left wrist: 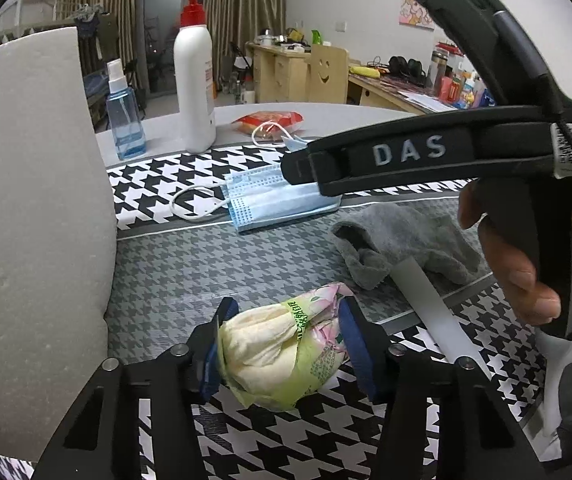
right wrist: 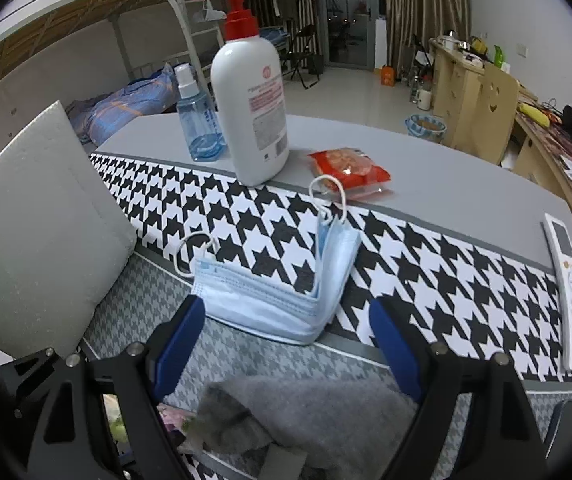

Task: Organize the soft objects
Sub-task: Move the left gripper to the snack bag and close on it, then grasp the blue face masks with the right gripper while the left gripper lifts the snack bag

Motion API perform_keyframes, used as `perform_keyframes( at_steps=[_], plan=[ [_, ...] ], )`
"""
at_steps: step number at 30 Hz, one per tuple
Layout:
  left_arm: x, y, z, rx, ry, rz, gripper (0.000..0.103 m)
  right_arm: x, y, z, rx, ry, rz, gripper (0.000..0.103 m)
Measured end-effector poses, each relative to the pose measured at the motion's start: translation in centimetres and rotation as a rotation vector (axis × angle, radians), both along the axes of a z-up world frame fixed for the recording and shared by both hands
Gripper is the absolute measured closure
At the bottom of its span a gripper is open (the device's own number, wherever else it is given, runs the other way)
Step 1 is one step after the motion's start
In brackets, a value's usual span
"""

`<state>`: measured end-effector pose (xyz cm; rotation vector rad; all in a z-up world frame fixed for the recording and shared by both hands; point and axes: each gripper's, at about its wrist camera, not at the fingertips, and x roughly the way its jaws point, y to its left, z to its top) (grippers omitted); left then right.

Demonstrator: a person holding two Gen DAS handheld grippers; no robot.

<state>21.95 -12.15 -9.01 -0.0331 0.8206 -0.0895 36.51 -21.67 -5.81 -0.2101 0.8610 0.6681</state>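
My left gripper (left wrist: 281,344) is shut on a soft tissue pack (left wrist: 286,356) in a green and pink wrapper, held just above the houndstooth mat (left wrist: 173,268). A grey sock (left wrist: 402,240) lies crumpled right of it; it also shows under my right gripper in the right wrist view (right wrist: 310,412). A blue face mask (left wrist: 269,200) lies further back on the mat. In the right wrist view the mask (right wrist: 277,288) is folded with one half standing up. My right gripper (right wrist: 286,344) is open and empty, hovering above the sock just short of the mask.
A white foam block (left wrist: 33,220) stands at the left, also in the right wrist view (right wrist: 37,224). A white pump bottle (right wrist: 251,112), a blue spray bottle (right wrist: 197,120) and a red snack packet (right wrist: 350,170) stand at the back. A white remote (right wrist: 568,292) lies at the right.
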Motion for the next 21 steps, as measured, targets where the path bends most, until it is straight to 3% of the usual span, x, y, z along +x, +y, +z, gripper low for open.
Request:
perform_keyframes(
  at_steps=[7, 14, 21],
  plan=[
    [-0.2, 0.5, 0.1, 0.015, -0.015, 0.024, 0.054, 1.3, 0.2, -1.4, 0.010, 0.083, -0.021, 0.038],
    [-0.6, 1.2, 0.2, 0.009, -0.013, 0.055, 0.054, 2.0, 0.0, -2.2, 0.017, 0.132, -0.040, 0.078],
    [-1.3, 1.4, 0.6, 0.007, -0.021, 0.076, 0.054, 1.4, -0.3, -1.7, 0.012, 0.105, -0.048, 0.087]
  ],
)
